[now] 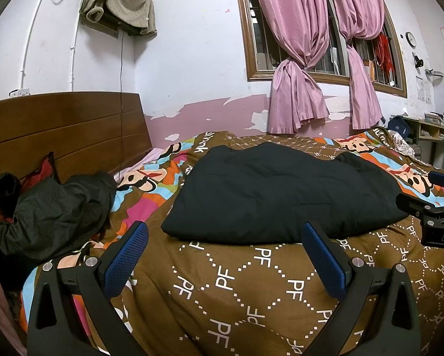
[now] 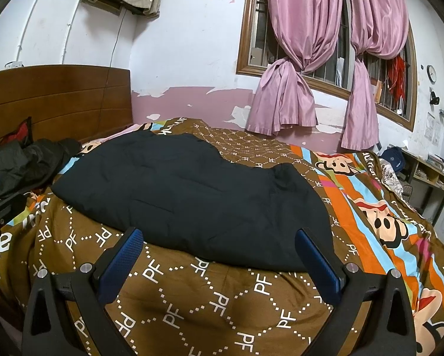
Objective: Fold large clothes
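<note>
A black garment lay folded flat on the quilt, across the middle of the bed, its near edge just beyond both grippers. The left gripper hung above the brown part of the quilt with its blue pads spread wide and nothing between them; it touched neither garment nor quilt, as far as could be seen. The right gripper stood the same way, fingers wide apart and empty, with the garment's near right corner showing between its tips. In the left view, the right gripper's black frame reached in at the right edge, beside the garment's end. A second dark jacket lay crumpled at the left side of the bed, near the wooden headboard, well apart from the folded one. Behind the bed, pink curtains, each tied at mid-height, hung over a barred window. A grey-green cloth was draped over a wall box high on the left. A low shelf stood at the far right.
</note>
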Demonstrator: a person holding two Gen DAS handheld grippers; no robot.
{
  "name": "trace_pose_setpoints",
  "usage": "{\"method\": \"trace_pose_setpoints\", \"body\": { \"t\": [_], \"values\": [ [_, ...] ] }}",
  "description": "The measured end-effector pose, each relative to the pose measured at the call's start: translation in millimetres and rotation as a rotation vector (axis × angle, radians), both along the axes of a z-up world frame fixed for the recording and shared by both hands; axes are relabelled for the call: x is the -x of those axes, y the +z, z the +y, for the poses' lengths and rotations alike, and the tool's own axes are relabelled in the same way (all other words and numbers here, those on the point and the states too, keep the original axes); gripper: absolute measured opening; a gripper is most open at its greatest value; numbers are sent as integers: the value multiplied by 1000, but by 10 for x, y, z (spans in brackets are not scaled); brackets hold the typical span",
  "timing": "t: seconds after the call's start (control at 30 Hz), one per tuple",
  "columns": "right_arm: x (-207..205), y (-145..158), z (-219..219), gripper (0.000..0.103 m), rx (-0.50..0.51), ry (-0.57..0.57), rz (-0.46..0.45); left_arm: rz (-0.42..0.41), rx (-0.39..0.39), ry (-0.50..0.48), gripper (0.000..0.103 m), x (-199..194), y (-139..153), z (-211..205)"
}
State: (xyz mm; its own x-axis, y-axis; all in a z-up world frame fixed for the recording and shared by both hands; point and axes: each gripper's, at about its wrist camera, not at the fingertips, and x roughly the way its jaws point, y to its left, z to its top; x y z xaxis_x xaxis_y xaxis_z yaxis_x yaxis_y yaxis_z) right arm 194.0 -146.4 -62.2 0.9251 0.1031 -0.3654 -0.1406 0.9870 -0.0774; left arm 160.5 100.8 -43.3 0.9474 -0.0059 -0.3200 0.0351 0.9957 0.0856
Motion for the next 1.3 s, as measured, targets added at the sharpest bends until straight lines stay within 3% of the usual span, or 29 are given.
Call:
{"method": "trace_pose_setpoints", "body": {
  "t": [1.3],
  "values": [
    [11,-24,-60,103,4,1,4,24,-11,-16,101,-43,-78,66]
  ]
}}
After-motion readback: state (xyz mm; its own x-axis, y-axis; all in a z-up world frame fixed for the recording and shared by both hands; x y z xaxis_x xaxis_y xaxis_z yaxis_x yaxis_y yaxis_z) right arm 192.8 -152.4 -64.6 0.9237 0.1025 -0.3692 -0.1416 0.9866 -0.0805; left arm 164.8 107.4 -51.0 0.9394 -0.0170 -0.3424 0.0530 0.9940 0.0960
